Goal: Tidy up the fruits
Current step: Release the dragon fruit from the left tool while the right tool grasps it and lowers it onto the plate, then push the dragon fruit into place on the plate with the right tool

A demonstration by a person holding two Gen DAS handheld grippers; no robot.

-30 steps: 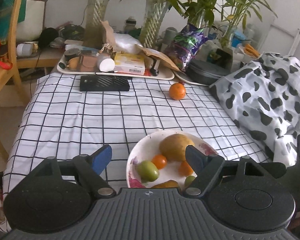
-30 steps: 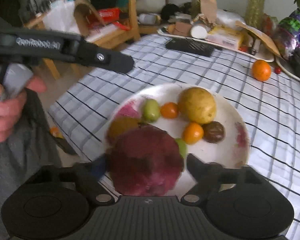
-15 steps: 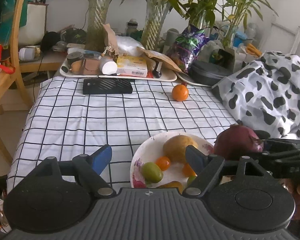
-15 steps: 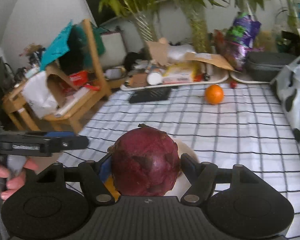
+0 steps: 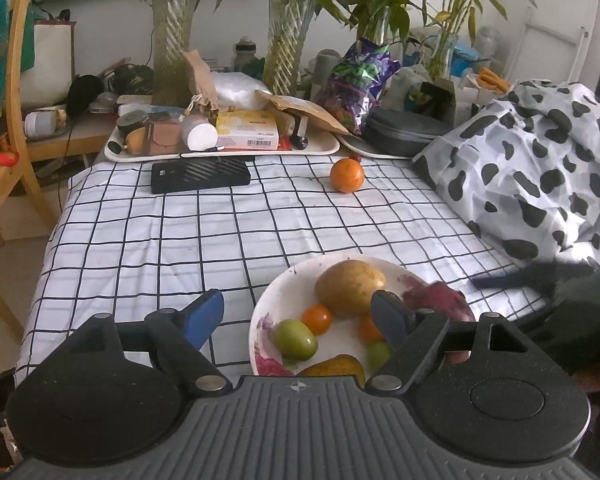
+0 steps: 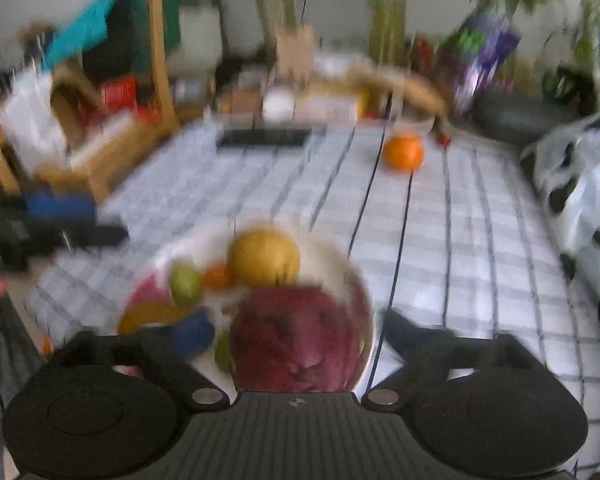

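Note:
A white plate (image 5: 276,300) at the near edge of the checked cloth holds a large yellow-brown fruit (image 5: 350,288), a green fruit (image 5: 295,339), small orange fruits (image 5: 317,319) and a dark red dragon fruit (image 5: 440,300). My left gripper (image 5: 298,316) is open and empty above the plate's near left side. The right wrist view is blurred: my right gripper (image 6: 288,332) stands open around the red dragon fruit (image 6: 296,336), which lies on the plate (image 6: 360,280). A loose orange (image 5: 347,175) sits far back on the cloth, also in the right wrist view (image 6: 404,152).
A black flat case (image 5: 200,174) lies at the back left of the cloth. A cluttered white tray (image 5: 332,148), glass vases and a purple bag (image 5: 360,76) line the far edge. A cow-print cloth (image 5: 540,168) is heaped at the right. A wooden chair (image 5: 8,80) stands left.
My right gripper brought the red dragon fruit down from above the table onto the plate's right side and its jaws have spread wider. My left gripper stayed nearly still.

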